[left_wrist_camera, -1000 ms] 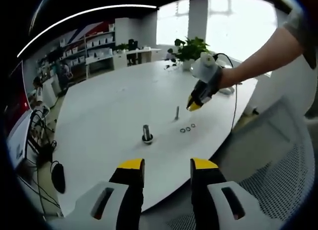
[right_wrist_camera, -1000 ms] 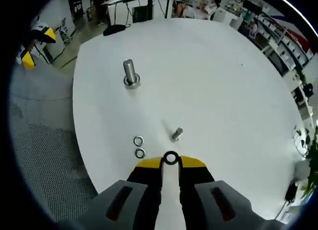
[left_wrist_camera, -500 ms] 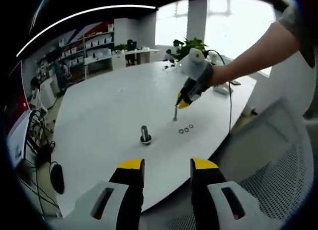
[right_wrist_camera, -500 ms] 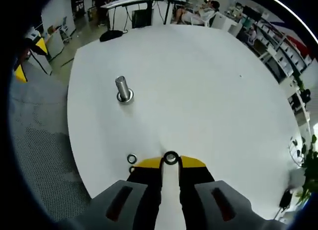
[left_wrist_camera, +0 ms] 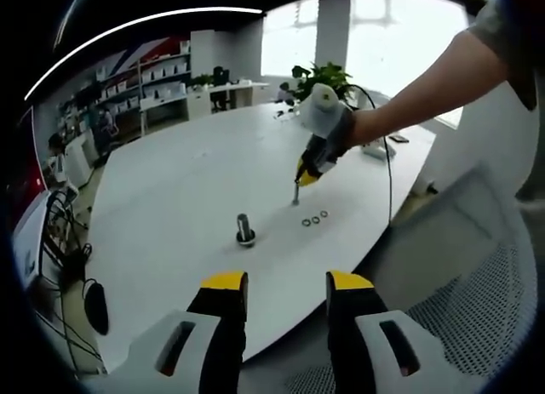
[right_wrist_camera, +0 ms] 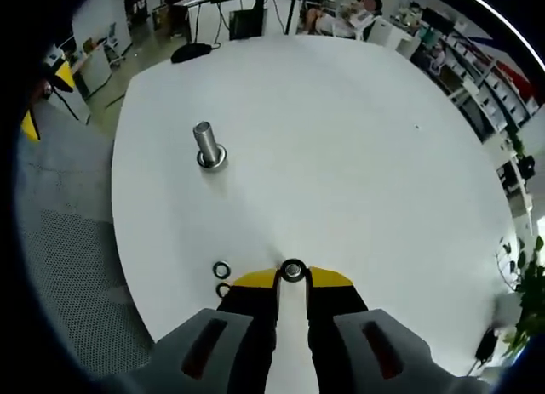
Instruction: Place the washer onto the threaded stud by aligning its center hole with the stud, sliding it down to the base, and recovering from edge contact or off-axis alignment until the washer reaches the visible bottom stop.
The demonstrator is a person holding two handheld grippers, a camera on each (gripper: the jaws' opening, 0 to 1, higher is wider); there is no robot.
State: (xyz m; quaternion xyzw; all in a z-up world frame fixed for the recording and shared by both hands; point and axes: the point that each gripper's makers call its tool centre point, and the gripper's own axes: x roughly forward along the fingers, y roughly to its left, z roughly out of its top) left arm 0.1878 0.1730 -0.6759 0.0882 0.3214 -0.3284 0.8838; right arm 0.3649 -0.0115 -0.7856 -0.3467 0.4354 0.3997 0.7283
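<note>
Right gripper [right_wrist_camera: 292,277] pinching washer [right_wrist_camera: 293,270], stud hidden beneath; left gripper [left_wrist_camera: 278,285] spread.

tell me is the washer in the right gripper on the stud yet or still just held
Cannot tell. The washer sits pinched at the right gripper tips, right over the thin stud, which it hides.
</note>
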